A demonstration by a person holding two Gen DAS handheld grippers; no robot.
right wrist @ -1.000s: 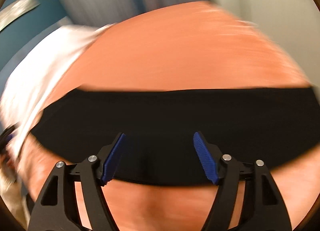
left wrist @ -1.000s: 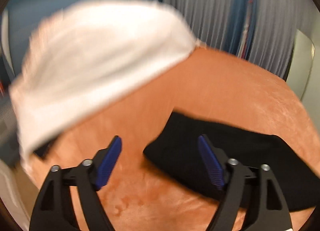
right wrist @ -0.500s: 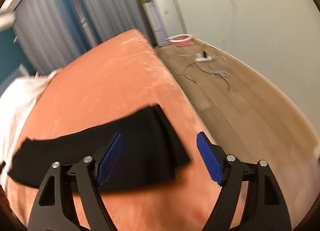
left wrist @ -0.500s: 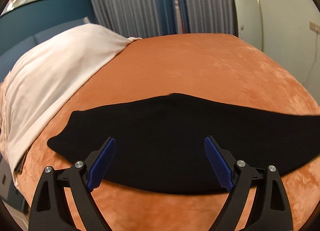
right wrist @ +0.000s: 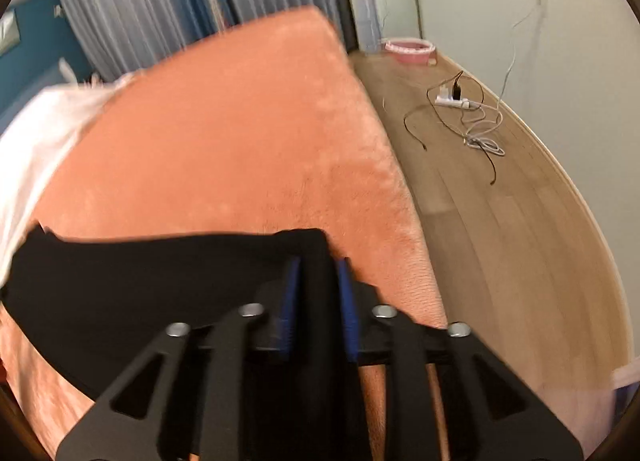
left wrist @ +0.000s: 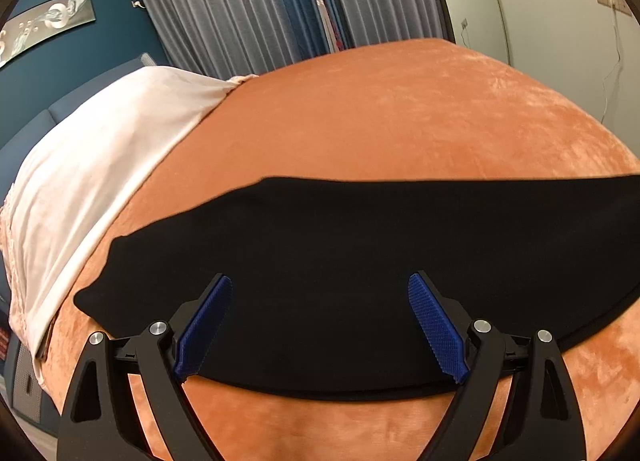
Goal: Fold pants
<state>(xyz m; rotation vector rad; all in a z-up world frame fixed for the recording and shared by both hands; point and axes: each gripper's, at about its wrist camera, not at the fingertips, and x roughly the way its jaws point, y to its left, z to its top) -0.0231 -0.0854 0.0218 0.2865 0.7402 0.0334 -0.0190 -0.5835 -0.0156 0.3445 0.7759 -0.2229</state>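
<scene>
Orange bed (left wrist: 400, 121) is carrying the black pants (left wrist: 360, 245) near its front edge. Half a second after gaping, the right hand-held gripper (right wrist: 318, 281) is being closed on their right end; the left hand-held gripper (left wrist: 320, 297) is being held wide above them, so a fold is probably starting.

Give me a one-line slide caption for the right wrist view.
Right gripper pinches the end of black pants on an orange blanket.
</scene>
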